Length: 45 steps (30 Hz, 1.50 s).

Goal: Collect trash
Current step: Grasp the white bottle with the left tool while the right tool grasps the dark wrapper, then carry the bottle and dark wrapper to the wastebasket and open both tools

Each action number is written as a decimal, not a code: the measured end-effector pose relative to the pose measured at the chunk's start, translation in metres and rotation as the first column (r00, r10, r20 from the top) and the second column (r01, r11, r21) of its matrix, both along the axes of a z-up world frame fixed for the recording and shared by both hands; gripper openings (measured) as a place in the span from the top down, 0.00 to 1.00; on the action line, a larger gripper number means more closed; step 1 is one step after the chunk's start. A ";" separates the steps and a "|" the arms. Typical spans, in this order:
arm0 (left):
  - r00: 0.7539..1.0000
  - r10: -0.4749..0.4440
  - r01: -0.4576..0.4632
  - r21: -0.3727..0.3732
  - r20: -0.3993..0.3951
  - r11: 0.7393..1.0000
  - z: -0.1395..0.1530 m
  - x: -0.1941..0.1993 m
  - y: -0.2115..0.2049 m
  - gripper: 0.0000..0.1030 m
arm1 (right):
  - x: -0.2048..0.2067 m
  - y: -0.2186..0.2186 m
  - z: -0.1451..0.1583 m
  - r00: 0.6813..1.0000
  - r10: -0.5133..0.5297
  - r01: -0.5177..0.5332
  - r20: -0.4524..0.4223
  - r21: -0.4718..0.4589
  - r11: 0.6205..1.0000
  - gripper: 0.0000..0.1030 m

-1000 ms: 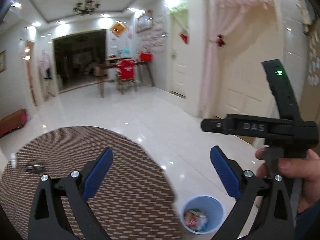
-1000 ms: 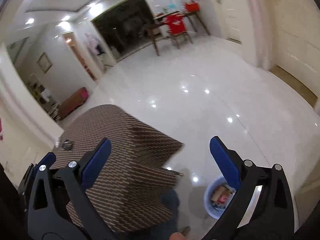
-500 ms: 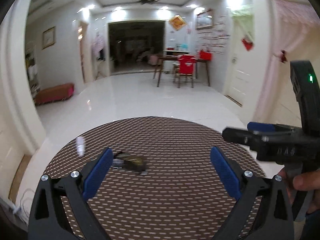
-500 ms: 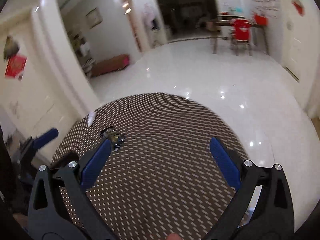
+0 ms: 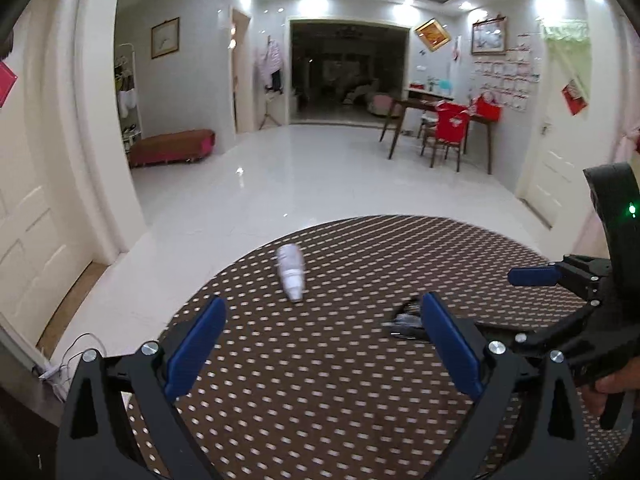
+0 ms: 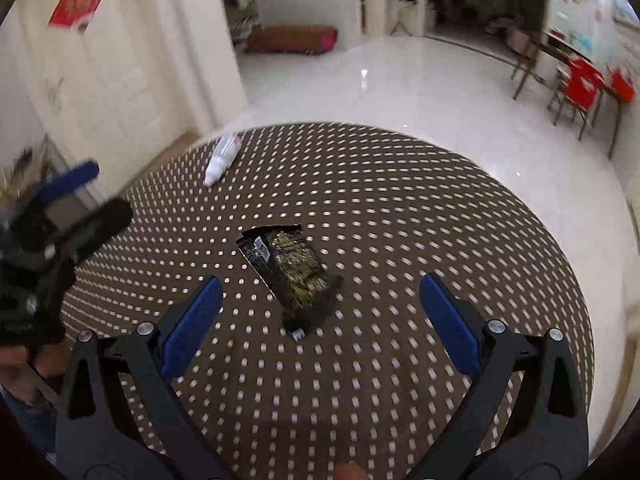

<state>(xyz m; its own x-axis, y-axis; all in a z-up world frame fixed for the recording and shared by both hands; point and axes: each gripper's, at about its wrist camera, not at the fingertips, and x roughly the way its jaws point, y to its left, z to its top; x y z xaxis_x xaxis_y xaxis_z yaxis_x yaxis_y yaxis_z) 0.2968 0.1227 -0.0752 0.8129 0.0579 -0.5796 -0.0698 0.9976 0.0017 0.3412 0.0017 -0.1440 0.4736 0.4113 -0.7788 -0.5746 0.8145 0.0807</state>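
A round table (image 5: 360, 380) with a brown dotted cloth carries two pieces of trash. A crumpled white paper cup (image 5: 291, 271) lies on its side near the far left edge; it also shows in the right wrist view (image 6: 221, 159). A dark snack wrapper (image 6: 290, 274) lies mid-table; in the left wrist view it (image 5: 404, 320) sits partly behind the right finger. My left gripper (image 5: 320, 348) is open and empty above the near table. My right gripper (image 6: 320, 320) is open and empty, hovering just short of the wrapper. The right gripper (image 5: 568, 280) shows at the left view's right edge.
The glossy white floor (image 5: 340, 168) spreads beyond the table. A dark wooden table with a red chair (image 5: 448, 124) stands at the back right, a low red bench (image 5: 172, 148) at the back left. White doors (image 6: 100, 80) are close on the left.
Both grippers swung left from the blue bin on the floor to over the table, then closer. The cup and wrapper now appear larger and nearer. Both grippers stayed open.
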 end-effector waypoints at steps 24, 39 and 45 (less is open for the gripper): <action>0.971 -0.047 0.038 -0.042 -0.236 0.998 -0.052 0.117 0.037 0.19 | 0.017 -0.006 -0.034 0.997 -0.073 0.075 -0.034 0.063 0.995 0.77; 0.968 -0.185 0.161 -0.146 -0.167 0.976 -0.049 0.089 0.032 0.76 | 0.019 -0.024 -0.028 0.993 -0.109 0.113 -0.033 0.153 0.982 0.77; 0.969 -0.218 0.198 -0.165 -0.113 0.966 -0.032 0.043 0.009 0.76 | 0.011 -0.042 -0.003 0.989 -0.145 0.141 0.011 0.177 0.974 0.77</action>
<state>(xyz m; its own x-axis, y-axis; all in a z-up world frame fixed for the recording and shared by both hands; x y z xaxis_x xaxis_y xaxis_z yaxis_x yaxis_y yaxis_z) 0.3399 0.1316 -0.1067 0.7156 -0.2010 -0.6690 0.1299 0.9793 -0.1552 0.3523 -0.0403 -0.1473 0.5548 0.4673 -0.6884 -0.4569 0.8626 0.2174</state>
